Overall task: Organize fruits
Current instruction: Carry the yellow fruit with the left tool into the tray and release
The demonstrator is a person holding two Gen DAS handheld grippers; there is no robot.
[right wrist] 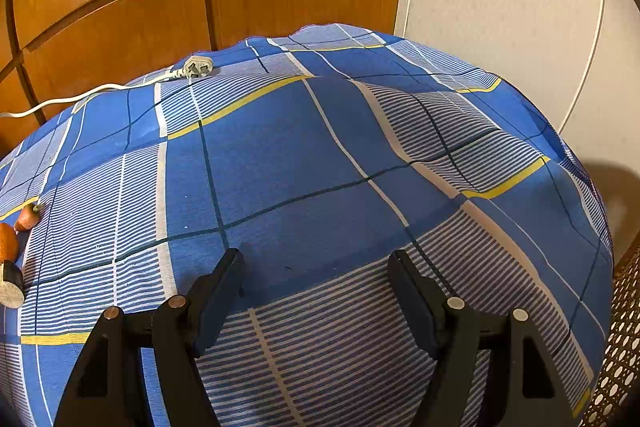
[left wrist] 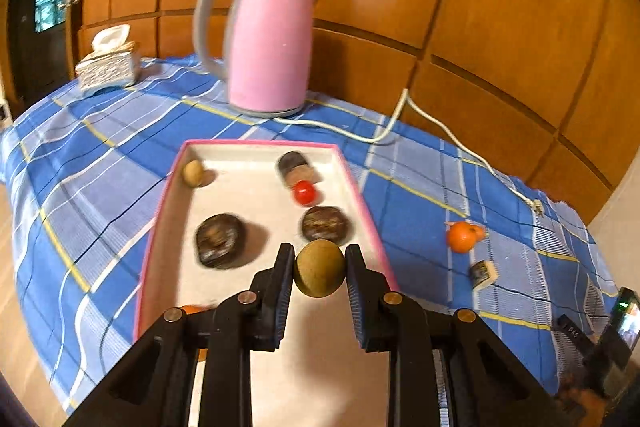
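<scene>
Black left tongs (left wrist: 320, 269) clamped on tan fruit (left wrist: 320, 268); right tongs (right wrist: 316, 277) spread, empty

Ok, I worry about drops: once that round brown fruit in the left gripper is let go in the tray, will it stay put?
Probably not. The brown fruit looks near-spherical and smooth, so it may roll on the flat tray. The raised rim should likely contain it. It seems firm: the left gripper shows no denting.
</scene>
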